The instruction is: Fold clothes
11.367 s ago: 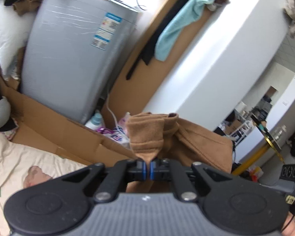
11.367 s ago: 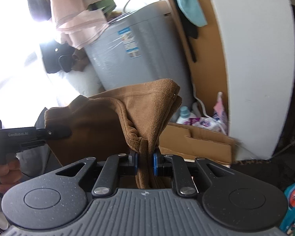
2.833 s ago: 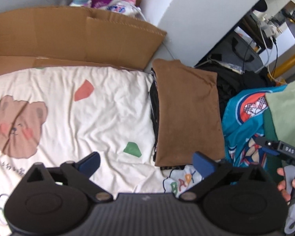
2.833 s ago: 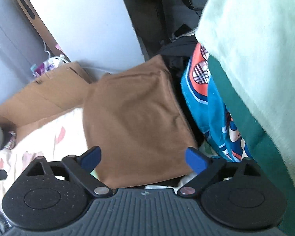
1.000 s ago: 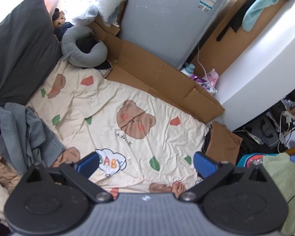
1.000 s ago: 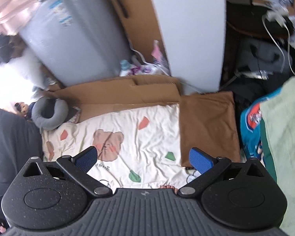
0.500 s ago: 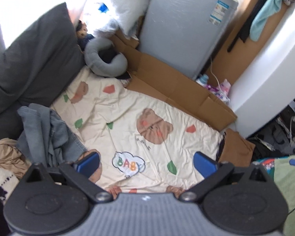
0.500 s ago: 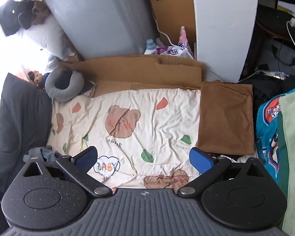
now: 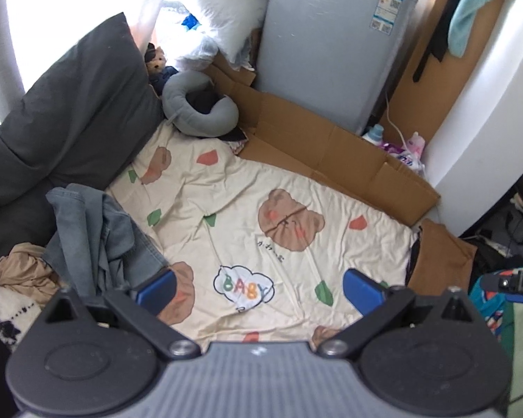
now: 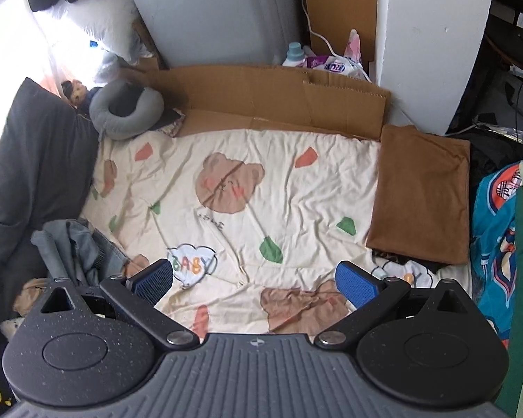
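Both the left gripper [image 9: 258,287] and right gripper [image 10: 254,284] have pulled back, jaws apart and empty; the brown garment [image 10: 422,195] now lies folded at right, so the unfolded grey clothing [image 9: 94,240] at near left probably comes next.

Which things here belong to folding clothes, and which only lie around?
Belong to the job:
folded brown garment
crumpled denim garment
bear-print sheet

Only lying around:
neck pillow
cardboard
detergent bottle

folded garment [image 10: 422,195] right of sheet [image 10: 233,209] — jeans [image 10: 69,247] left
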Motion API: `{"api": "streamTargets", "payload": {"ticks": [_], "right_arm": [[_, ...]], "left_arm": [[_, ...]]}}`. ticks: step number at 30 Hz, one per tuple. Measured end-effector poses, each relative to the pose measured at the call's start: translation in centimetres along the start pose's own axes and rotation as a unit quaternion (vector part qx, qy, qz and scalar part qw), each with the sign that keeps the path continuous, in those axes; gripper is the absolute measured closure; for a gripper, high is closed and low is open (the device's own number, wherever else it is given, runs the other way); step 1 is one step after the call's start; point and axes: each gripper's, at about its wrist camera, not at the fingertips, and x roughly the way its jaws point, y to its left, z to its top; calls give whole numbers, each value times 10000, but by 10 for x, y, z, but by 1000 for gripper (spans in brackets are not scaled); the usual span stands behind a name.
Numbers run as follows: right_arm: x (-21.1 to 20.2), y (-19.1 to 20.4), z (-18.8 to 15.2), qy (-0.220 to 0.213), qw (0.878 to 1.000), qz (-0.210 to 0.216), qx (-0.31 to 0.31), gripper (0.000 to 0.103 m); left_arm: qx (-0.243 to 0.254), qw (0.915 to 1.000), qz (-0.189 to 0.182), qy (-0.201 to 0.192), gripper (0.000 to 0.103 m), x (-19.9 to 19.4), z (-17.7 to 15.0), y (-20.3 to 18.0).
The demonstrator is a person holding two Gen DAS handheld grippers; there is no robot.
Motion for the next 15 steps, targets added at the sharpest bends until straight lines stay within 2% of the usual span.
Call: {"api": "streamTargets", "payload": {"ticks": [5,15], "right_arm": [[9,18,-13,13,9998,-125,-178,1],[34,35,-30,142,9980,-444,-428,1]], "left_arm": [[48,9999,86,-44,0,14,-14,-13],[142,9994,176,260,0,42,-39,-25]]}}
